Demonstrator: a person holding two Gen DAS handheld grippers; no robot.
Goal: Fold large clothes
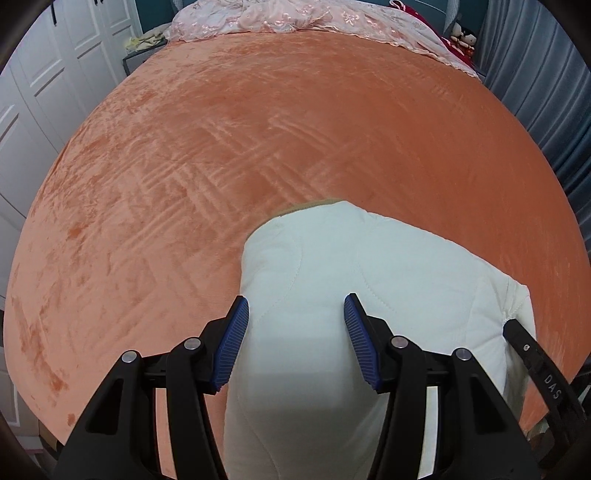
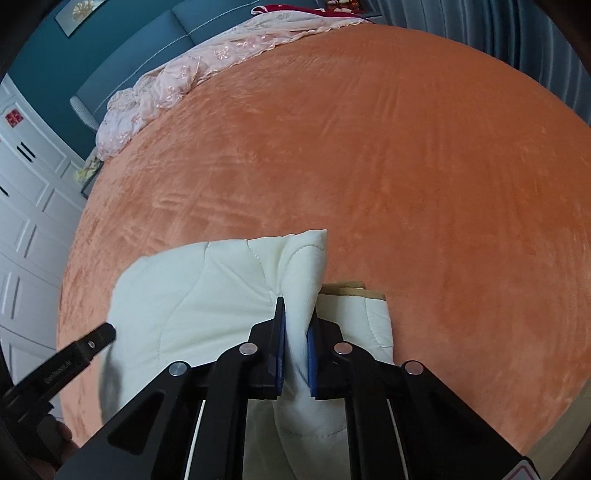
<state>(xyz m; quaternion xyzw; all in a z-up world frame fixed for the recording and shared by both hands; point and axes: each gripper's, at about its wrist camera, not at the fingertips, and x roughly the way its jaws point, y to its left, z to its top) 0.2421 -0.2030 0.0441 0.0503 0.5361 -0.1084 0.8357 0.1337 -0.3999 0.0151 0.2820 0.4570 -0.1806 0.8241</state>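
A white quilted garment (image 1: 351, 258) lies folded on the orange bed cover (image 1: 258, 129), with a tan trim (image 1: 317, 203) at its far edge. My left gripper (image 1: 295, 306) has its blue pads wide apart, and a thick fold of the garment fills the gap between them. In the right wrist view the garment (image 2: 207, 288) has a raised fold pinched between the pads of my right gripper (image 2: 297, 314), which is shut on it. One of the left gripper's fingers (image 2: 99, 338) shows at the garment's left edge. One of the right gripper's fingers (image 1: 517, 332) shows at its right edge.
A pink embroidered quilt (image 1: 295, 18) is bunched at the head of the bed, against a blue headboard (image 2: 147, 44). White wardrobe doors (image 1: 44, 74) stand on the left, grey curtains (image 1: 535, 74) on the right. Orange cover (image 2: 406, 166) stretches beyond the garment.
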